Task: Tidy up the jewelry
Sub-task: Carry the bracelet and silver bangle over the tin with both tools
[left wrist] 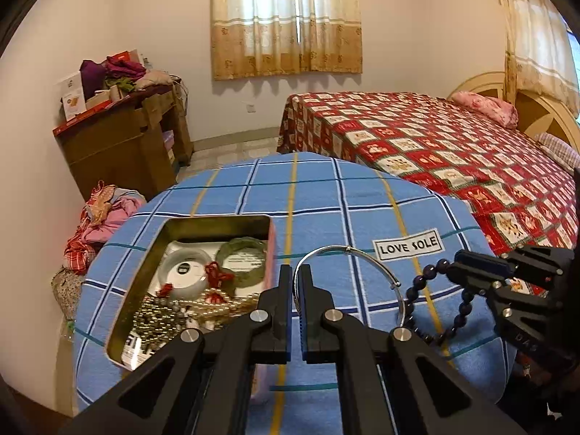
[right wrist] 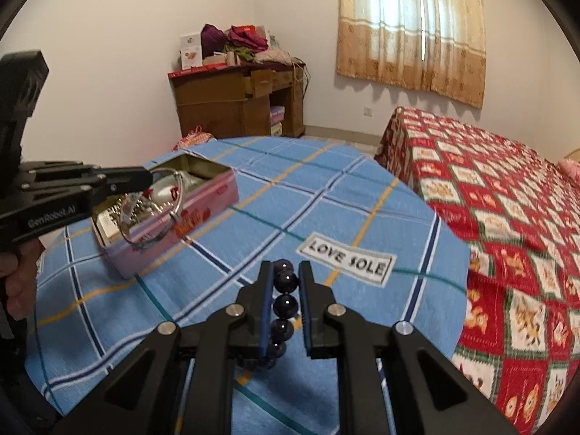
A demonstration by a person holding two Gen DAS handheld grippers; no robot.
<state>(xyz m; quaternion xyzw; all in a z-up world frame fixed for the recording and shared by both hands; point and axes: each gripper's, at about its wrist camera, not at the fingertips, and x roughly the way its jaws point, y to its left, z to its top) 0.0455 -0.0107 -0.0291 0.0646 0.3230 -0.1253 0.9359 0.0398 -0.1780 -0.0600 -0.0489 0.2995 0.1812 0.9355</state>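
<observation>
My left gripper (left wrist: 296,270) is shut on a thin silver bangle (left wrist: 348,249), which arcs up and to the right of its fingers. From the right wrist view, the left gripper (right wrist: 146,179) holds this bangle (right wrist: 180,199) in the air just over the open pink tin (right wrist: 217,195). The tin (left wrist: 217,219) holds a green bangle (left wrist: 241,250), a clear bangle (left wrist: 185,272) and pearl strings (left wrist: 174,311). My right gripper (right wrist: 285,264) is shut on a dark purple bead bracelet (right wrist: 285,304), lifted off the cloth. The right gripper (left wrist: 455,266) and its beads (left wrist: 443,264) hang right of the bangle.
The round table wears a blue check cloth (left wrist: 326,195) with a "LOVE SOLE" label (right wrist: 346,259). A bed with a red quilt (right wrist: 507,199) stands close on the right. A cluttered wooden desk (right wrist: 235,98) is by the far wall, and clothes (left wrist: 101,217) lie on the floor.
</observation>
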